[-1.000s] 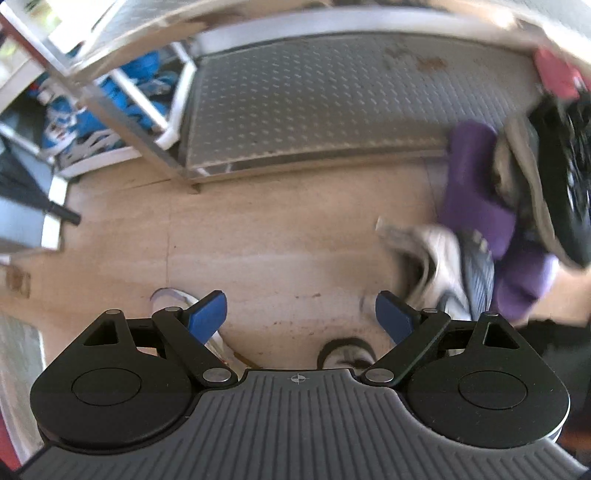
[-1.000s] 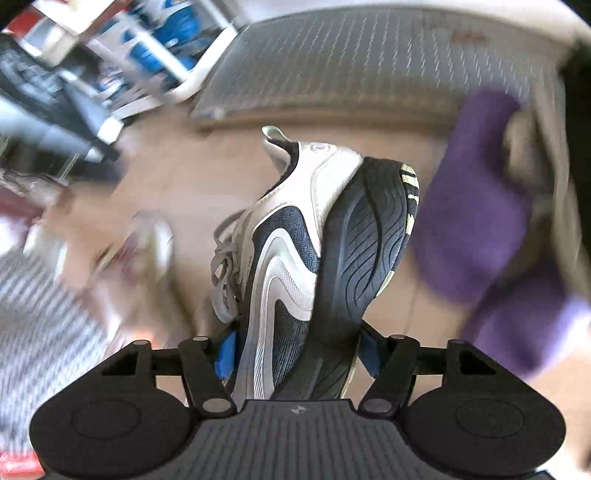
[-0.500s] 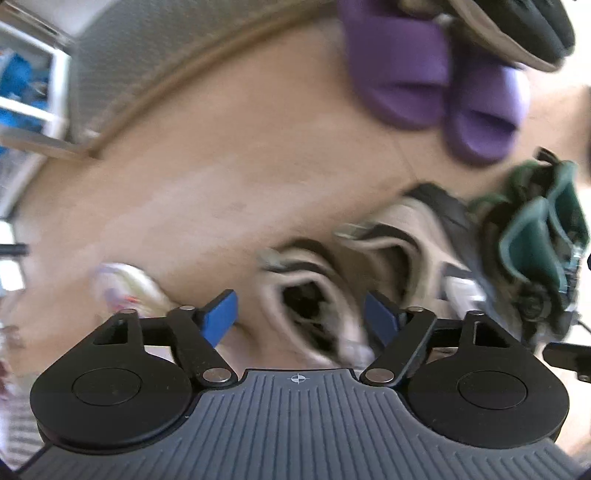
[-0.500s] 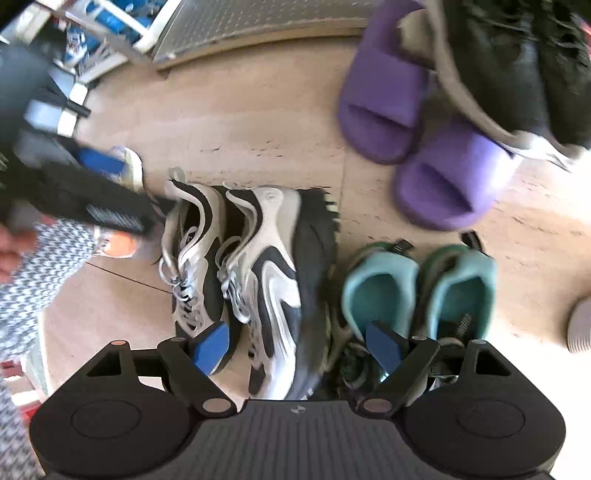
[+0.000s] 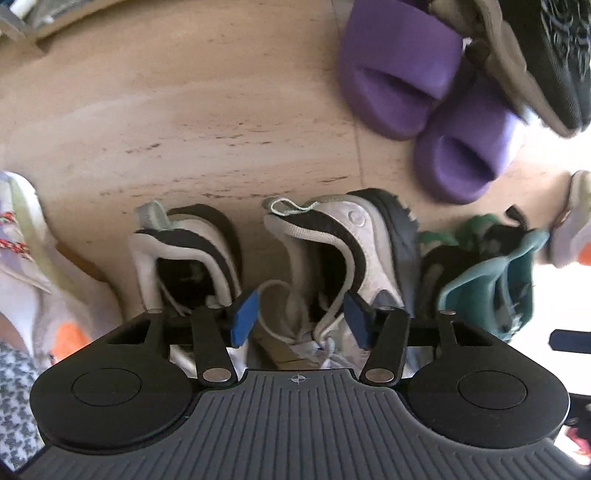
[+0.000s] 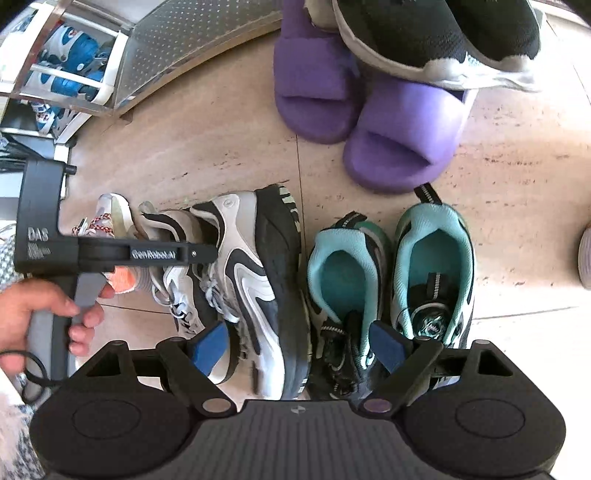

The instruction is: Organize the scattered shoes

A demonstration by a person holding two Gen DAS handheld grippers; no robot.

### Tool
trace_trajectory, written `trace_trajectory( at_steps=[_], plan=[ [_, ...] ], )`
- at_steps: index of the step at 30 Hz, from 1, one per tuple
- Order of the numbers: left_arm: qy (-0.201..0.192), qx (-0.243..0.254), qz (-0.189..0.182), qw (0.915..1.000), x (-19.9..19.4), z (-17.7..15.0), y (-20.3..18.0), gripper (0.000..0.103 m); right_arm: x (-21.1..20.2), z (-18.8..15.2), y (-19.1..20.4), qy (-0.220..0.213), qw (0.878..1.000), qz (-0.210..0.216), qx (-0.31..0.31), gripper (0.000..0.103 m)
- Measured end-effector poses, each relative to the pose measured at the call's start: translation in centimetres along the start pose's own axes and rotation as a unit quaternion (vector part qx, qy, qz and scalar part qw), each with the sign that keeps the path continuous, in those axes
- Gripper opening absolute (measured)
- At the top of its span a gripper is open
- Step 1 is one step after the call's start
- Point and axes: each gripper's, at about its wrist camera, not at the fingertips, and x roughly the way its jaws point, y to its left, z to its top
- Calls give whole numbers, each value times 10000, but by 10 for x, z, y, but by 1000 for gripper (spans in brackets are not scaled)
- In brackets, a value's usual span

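— Where do the shoes lie?

— On the beige stone-tiled floor. A white, grey and black laced running shoe lies tipped on its side, its dark sole turned toward the pair of teal slip-on sneakers just beside it. Its partner, a second white-and-black running shoe, stands to its left, heel up in the left wrist view.

— And the left gripper?

— The left gripper points steeply down over the tipped running shoe. Its blue-padded jaws are closing, with that shoe's tongue and laces between them; whether the pads already press on the shoe I cannot tell. In the right wrist view a hand holds its grey handle.

— The right gripper?

— The right gripper hangs above the gap where the tipped shoe meets the teal pair. Its jaws stand wide and are opening, gripping nothing; the left blue pad is over the running shoe's toe, the right one over the teal sneakers.

— What else is around?

— A pair of purple foam slides farther up the floor, with a black mesh sneaker with a grey sole resting across them. A white sneaker with orange patches sits at the far left, beside the second running shoe. A metal shoe rack with blue-and-white shoes stands at the upper left.
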Motion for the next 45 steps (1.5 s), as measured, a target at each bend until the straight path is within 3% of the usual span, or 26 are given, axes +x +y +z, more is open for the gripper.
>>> trace_trajectory(
  at_steps=[1, 3, 6, 8, 9, 10, 14, 17, 18, 20, 21, 22, 24, 26, 29, 34, 40, 45],
  plan=[
    [104, -160, -263, 9995, -3, 2, 0, 46, -1, 0, -1, 7, 10000, -24, -32, 87],
    [132, -116, -434, 9989, -6, 6, -5, 41, 0, 0, -3, 24, 10000, -65, -64, 87],
    [141, 332, -390, 9986, -3, 5, -19, 43, 3, 2, -6, 37, 9999, -75, -63, 87],
    [177, 548, -124, 9983, 9, 1, -23, 51, 4, 3, -6, 32, 10000, -50, -46, 87],
    [161, 680, -2, 9976, 13, 0, -26, 62, 4, 4, -6, 25, 10000, -45, -49, 87],
    [205, 894, 236, 9955, 20, -1, -31, 63, 4, 4, -6, 19, 10000, -41, -52, 88],
    [253, 1730, 793, 9814, 40, -15, -49, 79, 7, 2, -7, 47, 9999, -84, -67, 88],
    [239, 1753, 902, 9801, 43, -17, -57, 77, 9, 1, -9, 80, 9999, -131, -60, 88],
    [268, 1715, 870, 9810, 42, -16, -57, 67, 9, 1, -9, 90, 9998, -134, -65, 88],
    [405, 1466, 549, 9868, 36, -13, -52, 56, 10, 1, -8, 103, 9998, -128, -87, 88],
    [605, 1270, 71, 9900, 34, -12, -48, 49, 12, 1, -7, 133, 9998, -91, -135, 88],
    [909, 1007, -650, 9886, 31, -10, -42, 47, 13, 1, -4, 160, 9997, -60, -188, 88],
    [1013, 1035, -1293, 9810, 24, -12, -46, 46, 15, 1, 2, 184, 9993, -53, -328, 88],
    [772, 1287, -1129, 9822, 17, -12, -53, 48, 15, 2, 6, 161, 9990, -79, -419, 88],
    [399, 1302, -481, 9895, 6, -4, -44, 52, 14, 2, 6, 116, 9987, -126, -483, 88],
    [393, 550, -291, 9973, 9, 9, -7, 53, 17, 2, -1, 174, 9991, -181, -351, 88],
    [282, 658, -123, 9974, 18, 10, -4, 58, 18, 3, 0, 180, 9991, -159, -357, 88],
    [211, 774, 128, 9967, 29, 15, -6, 79, 22, 2, -4, 262, 9991, -193, -286, 89]
  ],
)
